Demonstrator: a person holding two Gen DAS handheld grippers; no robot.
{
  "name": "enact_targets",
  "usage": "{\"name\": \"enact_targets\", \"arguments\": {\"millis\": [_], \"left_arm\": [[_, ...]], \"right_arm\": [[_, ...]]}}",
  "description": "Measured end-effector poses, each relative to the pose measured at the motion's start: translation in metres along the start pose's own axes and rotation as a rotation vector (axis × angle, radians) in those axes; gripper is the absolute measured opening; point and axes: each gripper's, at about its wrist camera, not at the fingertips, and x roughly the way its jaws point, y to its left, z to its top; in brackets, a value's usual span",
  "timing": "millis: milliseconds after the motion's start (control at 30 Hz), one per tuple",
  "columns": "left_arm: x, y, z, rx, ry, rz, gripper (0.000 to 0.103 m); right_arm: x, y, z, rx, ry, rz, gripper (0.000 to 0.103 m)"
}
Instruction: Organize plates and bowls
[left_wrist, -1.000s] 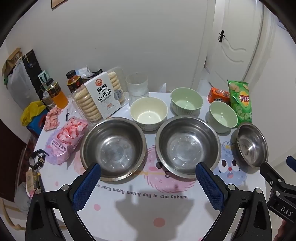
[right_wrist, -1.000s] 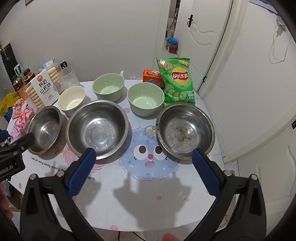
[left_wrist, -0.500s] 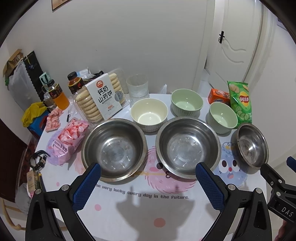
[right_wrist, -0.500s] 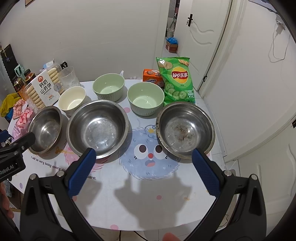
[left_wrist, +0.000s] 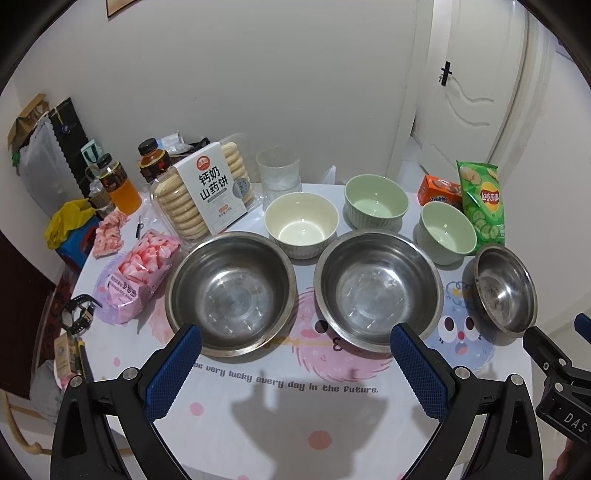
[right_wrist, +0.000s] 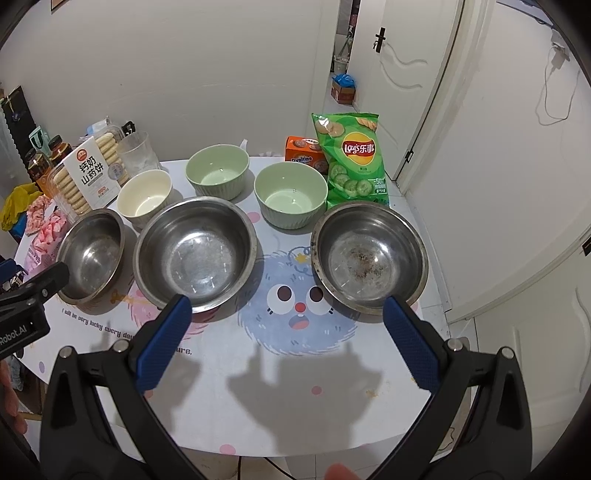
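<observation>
Six bowls sit on the round table (left_wrist: 280, 424), all upright and empty of food. Three are steel: a left one (left_wrist: 231, 291), a middle one (left_wrist: 378, 290) beside it, and a right one (right_wrist: 369, 254) with dark specks on its bottom. Behind them, toward twelve o'clock, stand a cream bowl (left_wrist: 301, 223) and two pale green ribbed bowls (left_wrist: 376, 201) (left_wrist: 447, 230). A chip bag (right_wrist: 351, 158) leans at one o'clock in the right wrist view. The left gripper (left_wrist: 295, 365) hovers wide apart over the near tablecloth, holding nothing; the right gripper (right_wrist: 286, 338) is likewise spread wide and empty.
</observation>
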Motion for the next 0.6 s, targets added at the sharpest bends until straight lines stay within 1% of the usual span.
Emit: {"name": "enact_targets", "arguments": {"millis": [600], "left_arm": [[-0.0012,-0.0012,-0.0007,0.005,0.001,0.001,0.103]], "right_arm": [[0.0000,-0.0012,-0.0010,0.001,0.008,0.001,0.103]]}}
